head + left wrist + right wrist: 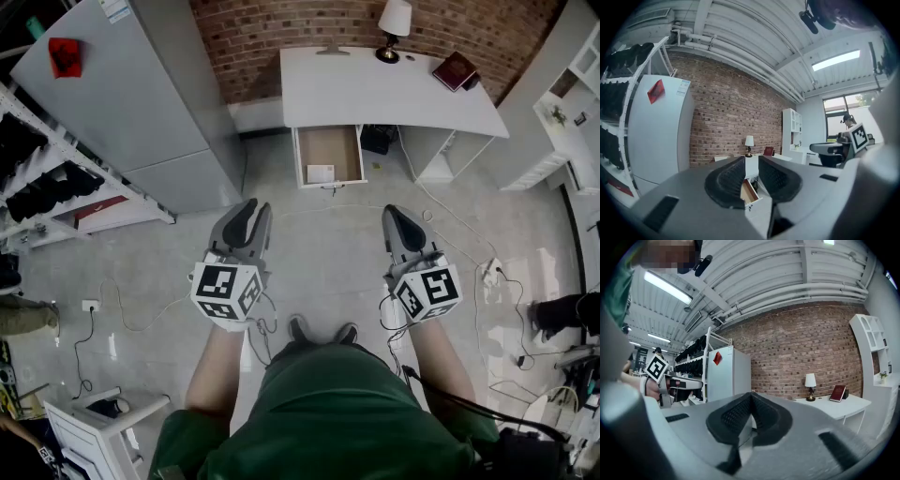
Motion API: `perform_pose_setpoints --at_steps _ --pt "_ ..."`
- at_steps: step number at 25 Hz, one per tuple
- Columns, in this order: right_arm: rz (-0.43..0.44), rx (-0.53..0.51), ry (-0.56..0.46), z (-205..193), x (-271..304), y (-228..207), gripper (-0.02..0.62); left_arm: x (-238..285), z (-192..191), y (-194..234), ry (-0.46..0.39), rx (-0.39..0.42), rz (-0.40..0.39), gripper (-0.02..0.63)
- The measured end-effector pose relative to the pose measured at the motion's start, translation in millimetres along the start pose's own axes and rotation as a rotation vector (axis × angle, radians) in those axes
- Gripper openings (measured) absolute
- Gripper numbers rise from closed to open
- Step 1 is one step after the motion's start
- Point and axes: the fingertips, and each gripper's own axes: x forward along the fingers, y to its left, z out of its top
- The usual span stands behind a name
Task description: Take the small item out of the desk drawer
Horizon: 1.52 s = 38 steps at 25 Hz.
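Brick wall (281,37) is backing a white desk (375,89) whose drawer (330,142) is hanging open. Well back from it, the left gripper (255,208) is holding its jaws slightly apart around nothing, while the right gripper (398,214) is showing its jaws pressed together, empty. The small item (321,173) is lying inside the drawer, near its front.

Drawer contents too small to name

At the front end of the desk's (375,89) open drawer (328,150) lies a pale flat item (321,173), not identifiable. A dark object (378,139) under the desk is equally unclear. In its own view the left gripper (751,164) covers most of the drawer.
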Motion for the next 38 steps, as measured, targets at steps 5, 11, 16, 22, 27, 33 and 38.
perform_pose_setpoints --at_steps 5,11,16,22,27,33,38 --pt "-0.028 -0.015 0.008 1.0 14.3 15.4 0.002 -3.5 -1.0 24.9 -0.002 -0.003 -0.017 0.08" --pt "-0.107 -0.012 0.02 3.2 31.7 27.4 0.003 -2.1 -4.1 55.5 -0.003 -0.024 -0.066 0.08" --pt "-0.141 -0.012 0.03 1.4 25.1 26.0 0.003 4.9 -9.6 53.0 0.007 -0.024 -0.11 0.08" --pt "-0.152 -0.009 0.039 -3.3 31.6 17.4 0.003 19.8 -15.1 50.9 0.013 -0.032 -0.137 0.08" --pt "-0.133 0.004 0.032 -10.0 53.4 8.2 0.003 32.6 -18.1 60.5 0.026 -0.024 -0.125 0.08" --pt "-0.081 0.026 0.01 -10.0 93.3 -16.4 0.003 64.6 -8.5 78.9 0.03 -0.003 -0.071 0.08" --pt "-0.038 0.044 0.026 -18.3 128.9 -54.8 0.003 112.8 -10.8 81.1 0.053 -0.01 -0.05 0.08"
